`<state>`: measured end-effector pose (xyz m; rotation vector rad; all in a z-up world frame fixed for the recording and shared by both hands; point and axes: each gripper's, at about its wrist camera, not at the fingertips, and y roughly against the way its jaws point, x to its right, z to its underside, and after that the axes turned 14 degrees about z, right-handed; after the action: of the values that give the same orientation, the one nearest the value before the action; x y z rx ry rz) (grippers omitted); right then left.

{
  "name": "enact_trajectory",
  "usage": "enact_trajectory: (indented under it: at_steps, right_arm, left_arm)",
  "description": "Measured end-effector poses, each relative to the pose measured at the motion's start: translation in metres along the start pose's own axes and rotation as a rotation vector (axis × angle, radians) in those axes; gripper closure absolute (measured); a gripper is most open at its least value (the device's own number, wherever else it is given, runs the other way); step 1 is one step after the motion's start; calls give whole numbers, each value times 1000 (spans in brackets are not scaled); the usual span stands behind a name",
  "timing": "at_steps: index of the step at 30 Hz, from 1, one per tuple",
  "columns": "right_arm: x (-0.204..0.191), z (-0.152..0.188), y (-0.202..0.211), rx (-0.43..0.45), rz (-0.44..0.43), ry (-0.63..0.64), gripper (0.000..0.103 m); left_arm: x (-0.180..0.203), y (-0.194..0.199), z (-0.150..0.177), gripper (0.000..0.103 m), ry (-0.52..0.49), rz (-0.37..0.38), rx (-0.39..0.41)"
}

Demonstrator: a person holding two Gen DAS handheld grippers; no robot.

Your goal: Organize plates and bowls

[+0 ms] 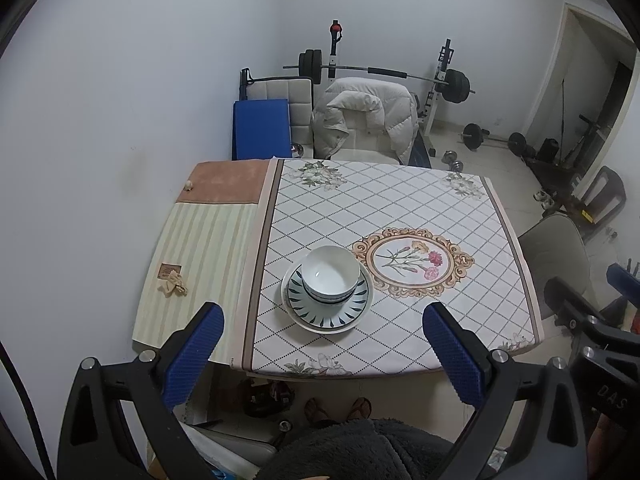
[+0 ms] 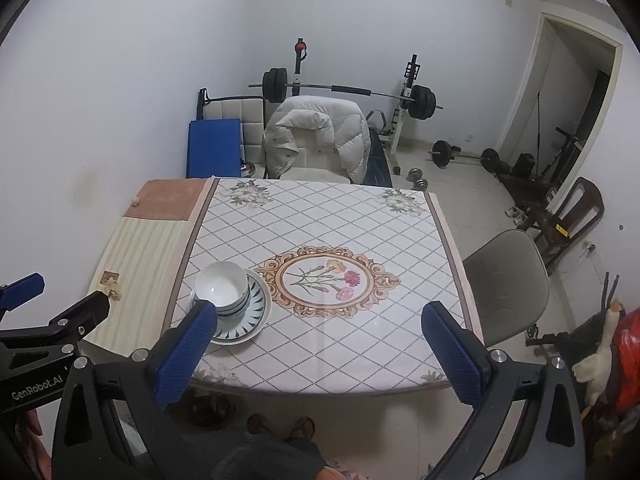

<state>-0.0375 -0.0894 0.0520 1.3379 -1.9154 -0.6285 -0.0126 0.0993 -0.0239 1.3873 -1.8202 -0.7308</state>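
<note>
Status: the bowls (image 1: 330, 276) are nested in one stack, and the stack sits on the plates (image 1: 328, 306). No other crockery is visible on the table (image 1: 400, 208), so the sorting appears complete or nearly so; at most a final check or repositioning of the stack remains.

Location: the stack stands on the near left part of the checked cloth, just left of the floral medallion (image 1: 412, 262) and well clear of the table edges.

Tools: the left gripper (image 1: 324, 344) and the right gripper (image 2: 320, 344) are both spread wide and empty — each is held back over the near edge, touching nothing.

Materials: the bowls are glossy white ceramic, round and deep, with dark bands on the lower ones. The top plate is shallow and glazed, with dark leaf-shaped strokes around its rim; a plain white rim shows beneath it. The cloth has a smooth sheen — probably a wipeable surface, so glazed ware may slide on it.
</note>
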Motion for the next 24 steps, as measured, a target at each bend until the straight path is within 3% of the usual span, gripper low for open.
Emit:
enact_trajectory:
  at_steps: [24]
  right_arm:
    - [-2, -2, 2, 3, 32, -3, 0]
  left_arm:
    - [-4, 8, 0, 1, -14, -7, 30]
